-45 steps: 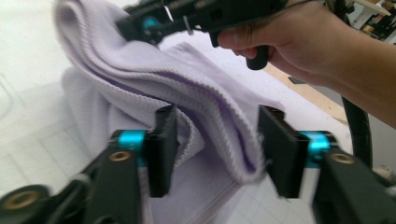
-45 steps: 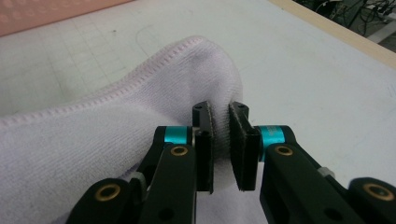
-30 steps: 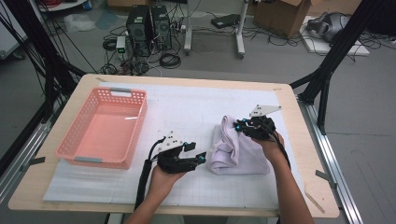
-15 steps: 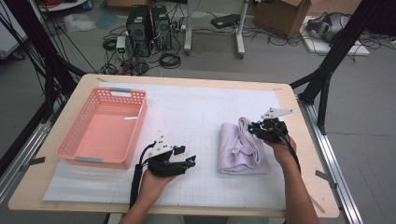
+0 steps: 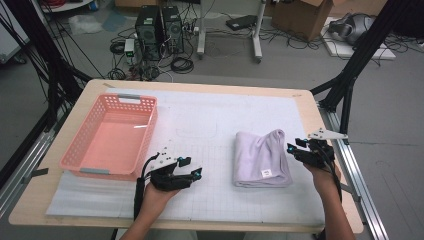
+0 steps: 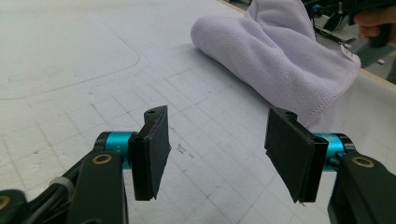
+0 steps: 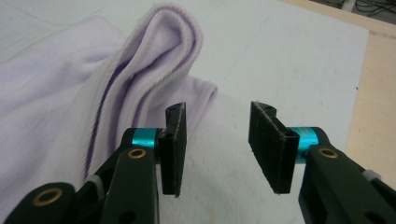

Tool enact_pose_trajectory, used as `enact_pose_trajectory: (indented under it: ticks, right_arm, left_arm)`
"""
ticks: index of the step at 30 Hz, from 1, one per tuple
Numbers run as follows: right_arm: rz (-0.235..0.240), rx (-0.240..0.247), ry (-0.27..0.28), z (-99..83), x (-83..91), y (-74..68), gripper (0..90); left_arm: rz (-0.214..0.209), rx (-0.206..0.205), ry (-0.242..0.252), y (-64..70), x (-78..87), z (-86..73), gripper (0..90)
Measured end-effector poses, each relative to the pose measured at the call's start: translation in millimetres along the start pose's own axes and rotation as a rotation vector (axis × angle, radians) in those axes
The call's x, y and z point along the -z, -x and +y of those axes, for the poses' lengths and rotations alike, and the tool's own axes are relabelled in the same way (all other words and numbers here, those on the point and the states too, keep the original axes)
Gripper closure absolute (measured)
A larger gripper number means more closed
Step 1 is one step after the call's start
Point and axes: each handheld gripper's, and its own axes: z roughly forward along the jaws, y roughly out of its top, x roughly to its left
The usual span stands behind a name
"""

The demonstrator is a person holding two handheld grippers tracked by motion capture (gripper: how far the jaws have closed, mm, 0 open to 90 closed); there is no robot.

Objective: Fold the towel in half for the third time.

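Observation:
A folded lilac towel [image 5: 261,158] lies on the white gridded mat, right of centre, with a small white label near its front edge. The towel [image 6: 285,60] shows ahead of my left gripper [image 6: 219,154], which is open with nothing between its jaws. That left gripper [image 5: 192,172] hovers over the mat to the towel's left. My right gripper [image 5: 292,150] sits just off the towel's right edge, open. Its jaws [image 7: 217,144] hold nothing, and the towel's raised folded corner [image 7: 154,70] stands just beyond them.
A pink plastic basket [image 5: 112,137] stands on the mat's left side. The white mat [image 5: 210,115] covers most of the wooden table [image 5: 310,107]. Black frame posts stand at both sides of the table; cables and computer cases lie on the floor behind.
The right gripper has let go of the towel and drawn back to its right edge; the towel now lies folded flat. The left gripper stayed roughly where it was.

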Motion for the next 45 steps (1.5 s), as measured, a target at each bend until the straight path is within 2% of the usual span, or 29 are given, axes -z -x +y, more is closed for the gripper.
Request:
enact_pose_trajectory:
  ticks: [4, 9, 13, 15, 18, 20, 23, 25, 26, 27, 28, 29, 31, 32, 34, 36, 38, 40, 42, 45]
  right_arm:
    - [0.010, -0.012, 0.012, -11.5, 11.6, -9.4, 50.9]
    - [0.041, -0.031, 0.030, -23.0, 22.1, -29.6, 49.3]
    - [0.058, -0.015, 0.029, -29.1, 30.1, -43.4, 59.3]
    - [0.088, -0.016, 0.026, -31.6, 32.6, -48.3, 66.4]
    - [0.113, -0.017, 0.042, -35.2, 32.0, -55.1, 67.6]
    - [0.120, -0.011, 0.015, -38.1, 25.0, -58.9, 67.5]
    - [0.087, 0.003, -0.055, -42.3, 11.1, -60.8, 67.0]
    - [0.095, -0.024, -0.054, -43.8, 7.5, -59.1, 70.3]
    - [0.107, -0.036, -0.055, -44.1, 6.8, -58.3, 75.7]
    - [0.110, -0.032, -0.060, -44.0, 6.6, -58.5, 82.1]
    - [0.108, -0.014, -0.067, -43.2, 8.0, -59.6, 84.4]
    - [0.101, 0.000, -0.069, -42.2, 9.9, -60.2, 85.1]
    - [0.074, -0.010, -0.062, -41.4, 15.5, -58.2, 85.1]
    - [0.060, -0.029, -0.058, -41.8, 19.7, -55.7, 85.1]
    - [0.040, -0.061, -0.062, -44.2, 27.0, -50.2, 83.0]
    - [0.008, -0.111, -0.102, -48.5, 31.4, -46.2, 72.2]
    - [-0.010, -0.104, -0.115, -50.3, 34.9, -45.6, 72.0]
    - [-0.028, -0.092, -0.076, -44.9, 40.8, -47.0, 70.4]
    - [-0.021, -0.085, -0.040, -36.9, 42.8, -47.9, 67.2]
    - [-0.025, -0.060, -0.025, -22.0, 37.0, -50.5, 65.5]
  left_arm:
    - [0.000, -0.005, 0.005, -1.8, 1.9, -0.8, 40.3]
    - [0.000, -0.005, 0.014, -2.6, 4.4, -1.5, 40.0]
    - [-0.002, -0.006, 0.012, -2.0, 5.9, -2.8, 39.9]
    - [-0.004, -0.005, 0.011, -1.2, 5.9, -3.2, 39.9]
    - [-0.005, -0.004, 0.011, 0.0, 5.7, -3.8, 39.9]
    - [-0.003, -0.005, 0.008, 0.0, 5.9, -4.3, 39.9]
    - [-0.001, -0.001, 0.005, 0.4, 5.9, -5.4, 39.9]
    - [0.000, -0.001, 0.004, 0.5, 5.5, -5.8, 39.9]
    - [-0.001, -0.002, 0.001, 0.3, 5.4, -6.1, 39.9]
    - [-0.001, -0.002, 0.001, 0.3, 5.1, -6.3, 39.9]
    - [-0.001, -0.002, 0.000, 0.4, 4.8, -6.5, 39.9]
    - [-0.001, -0.002, 0.000, 0.5, 4.7, -6.7, 40.0]
    - [-0.001, -0.001, 0.001, 0.7, 4.9, -6.7, 39.9]
    - [-0.001, -0.003, 0.001, 0.5, 5.4, -6.5, 40.0]
    - [0.000, -0.002, 0.005, 0.3, 5.7, -6.5, 39.9]
    - [0.001, 0.002, 0.004, 0.0, 6.1, -6.4, 39.9]
    - [0.001, 0.004, 0.009, -0.2, 6.3, -6.2, 39.9]
    - [0.001, 0.004, 0.010, -0.1, 6.6, -6.1, 39.9]
    - [0.002, 0.004, 0.011, 0.2, 7.2, -6.0, 39.9]
    - [0.000, 0.005, 0.012, -0.2, 7.7, -5.9, 39.9]
